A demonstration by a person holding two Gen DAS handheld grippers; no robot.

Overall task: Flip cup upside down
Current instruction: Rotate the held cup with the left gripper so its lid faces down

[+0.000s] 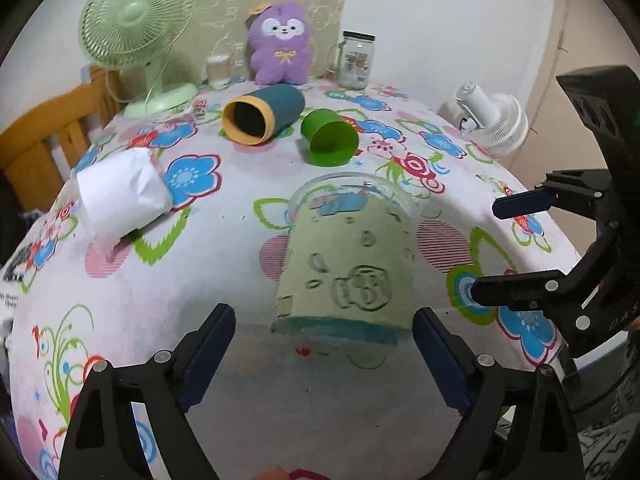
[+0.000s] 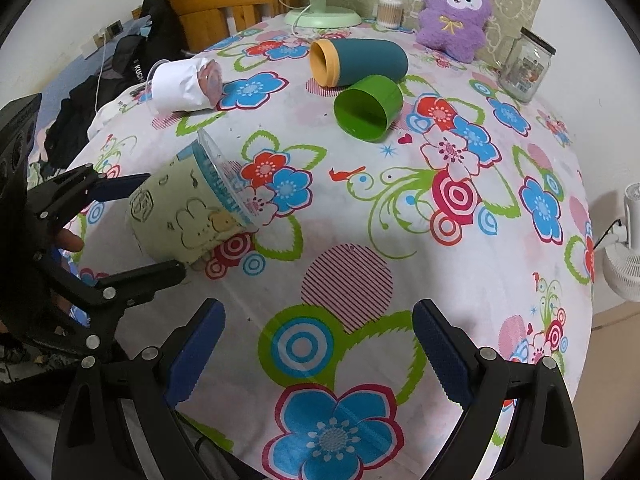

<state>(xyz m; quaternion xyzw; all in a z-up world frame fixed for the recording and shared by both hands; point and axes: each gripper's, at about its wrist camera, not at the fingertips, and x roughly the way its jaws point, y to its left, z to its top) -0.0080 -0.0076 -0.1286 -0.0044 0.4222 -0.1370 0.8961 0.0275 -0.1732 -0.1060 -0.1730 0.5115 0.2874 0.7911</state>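
A clear plastic cup with a pale green cartoon sleeve (image 1: 348,264) lies on its side on the flowered tablecloth, rim pointing away from me. My left gripper (image 1: 324,356) is open, its blue-padded fingers on either side of the cup's base, not touching it. The right wrist view shows the same cup (image 2: 188,212) with the left gripper (image 2: 138,232) open around its base. My right gripper (image 2: 318,352) is open and empty above bare cloth to the right of the cup; it also shows at the right edge of the left wrist view (image 1: 508,248).
Further back lie a green cup (image 1: 330,138), a teal tumbler with a yellow rim (image 1: 262,114) and a paper-wrapped cup (image 1: 120,192), all on their sides. A green fan (image 1: 138,32), purple plush (image 1: 280,50) and glass jar (image 1: 356,60) stand at the back. A white fan (image 1: 496,120) is off the table's right edge.
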